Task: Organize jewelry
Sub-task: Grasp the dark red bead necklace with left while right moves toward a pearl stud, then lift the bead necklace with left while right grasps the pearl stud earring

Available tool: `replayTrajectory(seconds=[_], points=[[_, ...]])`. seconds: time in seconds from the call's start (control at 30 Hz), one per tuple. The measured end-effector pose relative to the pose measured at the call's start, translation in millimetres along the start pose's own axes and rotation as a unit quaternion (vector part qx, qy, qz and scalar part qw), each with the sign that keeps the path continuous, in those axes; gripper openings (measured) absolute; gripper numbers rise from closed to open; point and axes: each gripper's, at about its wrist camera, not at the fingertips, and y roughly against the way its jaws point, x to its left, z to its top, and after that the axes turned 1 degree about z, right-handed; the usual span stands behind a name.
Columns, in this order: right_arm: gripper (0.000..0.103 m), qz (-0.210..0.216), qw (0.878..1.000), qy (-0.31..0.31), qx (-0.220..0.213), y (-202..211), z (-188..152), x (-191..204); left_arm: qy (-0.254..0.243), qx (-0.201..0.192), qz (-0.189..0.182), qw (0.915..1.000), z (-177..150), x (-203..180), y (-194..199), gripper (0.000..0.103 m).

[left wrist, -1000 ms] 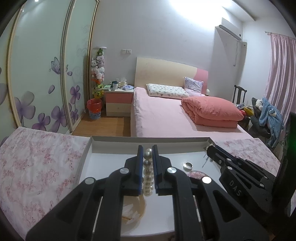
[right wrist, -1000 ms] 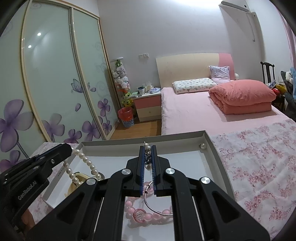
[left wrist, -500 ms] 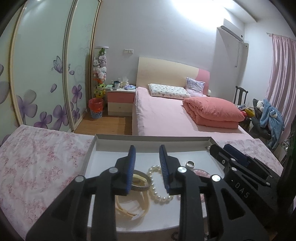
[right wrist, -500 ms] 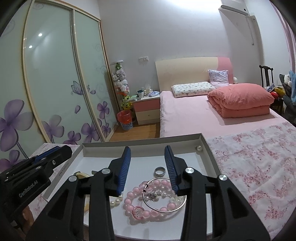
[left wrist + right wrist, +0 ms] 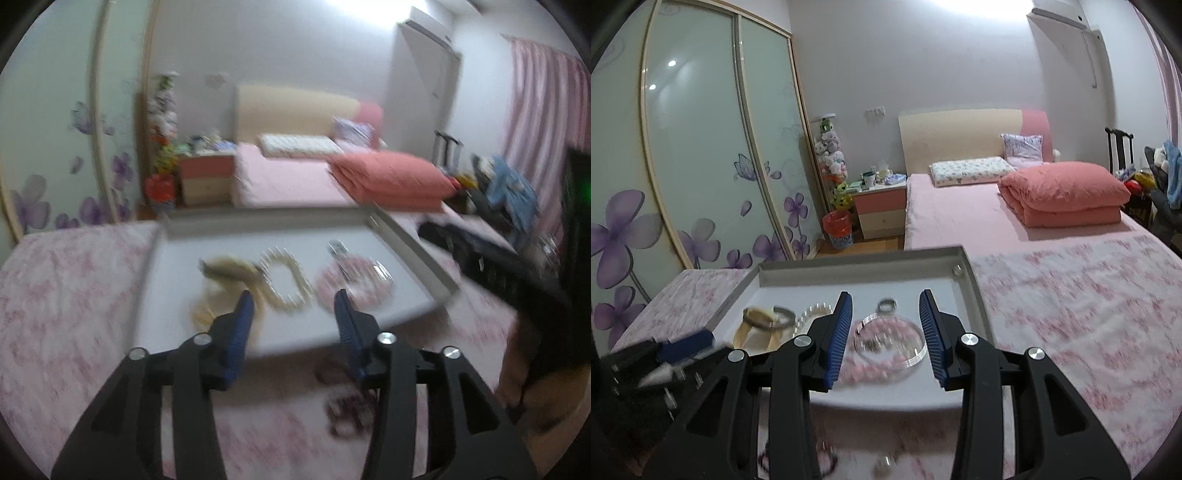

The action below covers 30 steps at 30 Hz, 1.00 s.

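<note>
A grey tray lies on the floral cloth and holds the jewelry. In it, left to right, are cream bangles, a pearl bracelet, and a pink bead bracelet with a silver ring behind. My left gripper hangs over the tray's near edge, its jaws opening, with nothing between them. In the right wrist view my right gripper stands open and empty in front of the pink bead bracelet, a thin silver bangle and the ring. The left wrist view is blurred.
A small pearl piece sits in the tray's far right corner. Dark jewelry lies on the cloth in front of the tray. The other gripper shows at the right and lower left. A bed and wardrobe stand beyond.
Both grippers were shut on the pearl strand, then opened and drew back from the tray. The pearl bracelet now lies in the tray between the bangles and the pink beads.
</note>
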Motion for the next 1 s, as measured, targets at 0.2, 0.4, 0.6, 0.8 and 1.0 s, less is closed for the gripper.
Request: replayTrajectory(seconds=[0.2, 0.4, 0.6, 0.8, 1.0], points=[[0.039, 0.007, 1.0, 0.002, 0.016, 22, -15, -4, -0.047, 0.062, -0.038, 0.9963, -29, -31, -8, 0.07], [0.039, 0.017, 0.999, -0.026, 0.011, 38, -22, -14, -0.074, 0.101, -0.021, 0.9919, -39, -49, -27, 0.08], [0.039, 0.026, 0.998, -0.047, 0.011, 39, -25, -21, -0.088, 0.141, 0.014, 0.986, -41, -61, -50, 0.081], [0.039, 0.035, 0.998, -0.052, 0.012, 39, -27, -23, -0.081, 0.134, 0.014, 0.9876, -37, -63, -53, 0.045], [0.039, 0.035, 0.998, -0.057, 0.012, 40, -27, -26, -0.082, 0.128, 0.014, 0.9883, -37, -60, -50, 0.01]])
